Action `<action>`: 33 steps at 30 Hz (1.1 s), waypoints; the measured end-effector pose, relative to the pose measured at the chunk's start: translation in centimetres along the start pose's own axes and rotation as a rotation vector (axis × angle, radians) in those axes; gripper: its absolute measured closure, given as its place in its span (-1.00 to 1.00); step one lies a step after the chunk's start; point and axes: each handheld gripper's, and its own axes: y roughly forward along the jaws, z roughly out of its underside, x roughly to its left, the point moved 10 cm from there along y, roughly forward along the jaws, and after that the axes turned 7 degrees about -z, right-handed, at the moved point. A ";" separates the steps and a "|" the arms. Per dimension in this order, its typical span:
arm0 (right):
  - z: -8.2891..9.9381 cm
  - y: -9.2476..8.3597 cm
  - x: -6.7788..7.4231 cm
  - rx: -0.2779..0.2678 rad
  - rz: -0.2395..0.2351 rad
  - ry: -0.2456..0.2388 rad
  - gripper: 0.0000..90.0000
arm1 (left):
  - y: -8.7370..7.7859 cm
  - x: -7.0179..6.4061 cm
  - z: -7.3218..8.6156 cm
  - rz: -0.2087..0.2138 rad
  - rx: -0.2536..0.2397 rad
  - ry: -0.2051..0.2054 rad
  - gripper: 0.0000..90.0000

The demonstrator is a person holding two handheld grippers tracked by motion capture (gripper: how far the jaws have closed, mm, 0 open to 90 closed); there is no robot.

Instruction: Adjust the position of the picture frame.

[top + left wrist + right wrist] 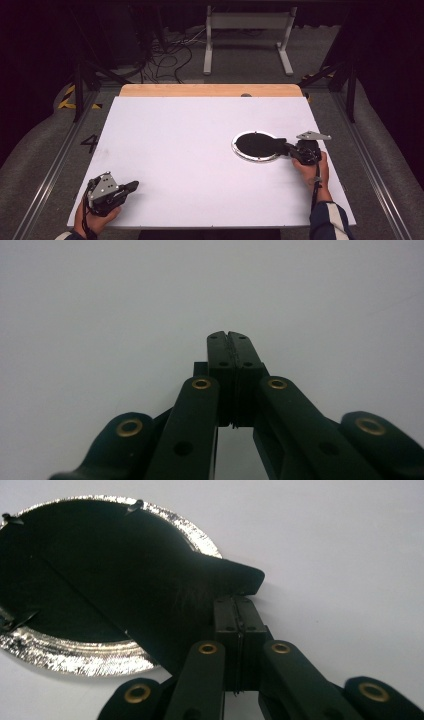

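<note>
The right gripper (pixel 239 600) pinches a thin, floppy black cloth (pixel 150 595) at its corner — light, likely to drape — over a crinkled silver foil plate (pixel 75 660); the left gripper (pixel 231 337) is closed, empty.

left gripper (pixel 131 187) jaws pressed together, empty; right gripper (pixel 288 148) jaws clamped, pointing left, hand behind.

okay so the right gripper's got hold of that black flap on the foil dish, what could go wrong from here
1. The right gripper pinches only the tip of the black flap, so it may slip out when pulled.
2. The foil dish looks light and nothing holds it down; the left gripper sits far off, shut on nothing. A pull might drag or tip the dish instead of freeing the flap.
</note>
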 end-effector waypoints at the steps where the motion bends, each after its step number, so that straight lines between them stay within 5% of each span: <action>1: 0.1 0.0 0.1 0.010 0.000 -0.009 1.00 | 0.0 0.0 0.0 0.000 0.000 0.000 0.98; 11: 0.5 -0.1 2.3 0.037 -0.101 -0.061 1.00 | -0.1 -0.2 0.0 0.003 0.002 0.015 0.97; 16: 1.0 -0.3 4.1 0.036 -0.117 -0.126 1.00 | -0.2 -0.1 0.0 -0.006 0.004 0.013 0.97; 33: 2.2 -1.0 8.9 0.064 -0.187 -0.181 1.00 | -0.3 0.0 0.1 -0.002 0.004 -0.004 0.96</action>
